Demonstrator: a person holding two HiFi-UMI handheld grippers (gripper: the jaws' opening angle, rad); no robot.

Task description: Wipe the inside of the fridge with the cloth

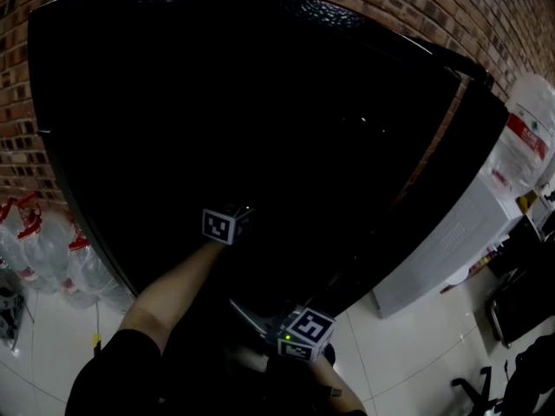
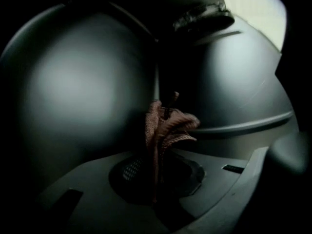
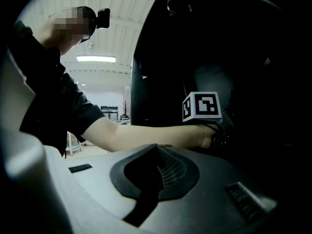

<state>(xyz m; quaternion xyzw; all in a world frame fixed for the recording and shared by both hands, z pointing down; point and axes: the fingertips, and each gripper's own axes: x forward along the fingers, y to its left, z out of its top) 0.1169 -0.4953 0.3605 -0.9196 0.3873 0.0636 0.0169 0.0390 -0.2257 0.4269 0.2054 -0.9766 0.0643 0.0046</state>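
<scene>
Inside the fridge [image 1: 260, 102], which is black outside & very dark in the head view, the left gripper [image 2: 157, 147] is reached in w/ its fingers clenched on the cloth [image 2: 171, 123] — a pinkish-brown knit rag, bunched, its folds fanning up and to the right of the tips. The cloth sits in front of the grey inner wall [image 2: 73, 82], close to a vertical corner line; can't tell if it actually touches the wall. A ridge [image 2: 243, 126] runs across the inner wall on the right, level w/ the cloth. From the head view the bare left forearm [image 1: 173, 284] goes into the opening, marker cube at its end. The right gripper [image 3: 153, 155] hangs back outside, near the fridge's lower front edge, fingers pressed together w/ nothing in them — its view looks across at the person's arm and the left gripper's cube against the black interior. Around: brick wall [image 1: 26, 146] behind, clear water bottles [image 1: 87, 267] w/ red caps on the tiled floor [image 1: 52, 345] at left, a white appliance [image 1: 451, 232] just beside the fridge at right.
</scene>
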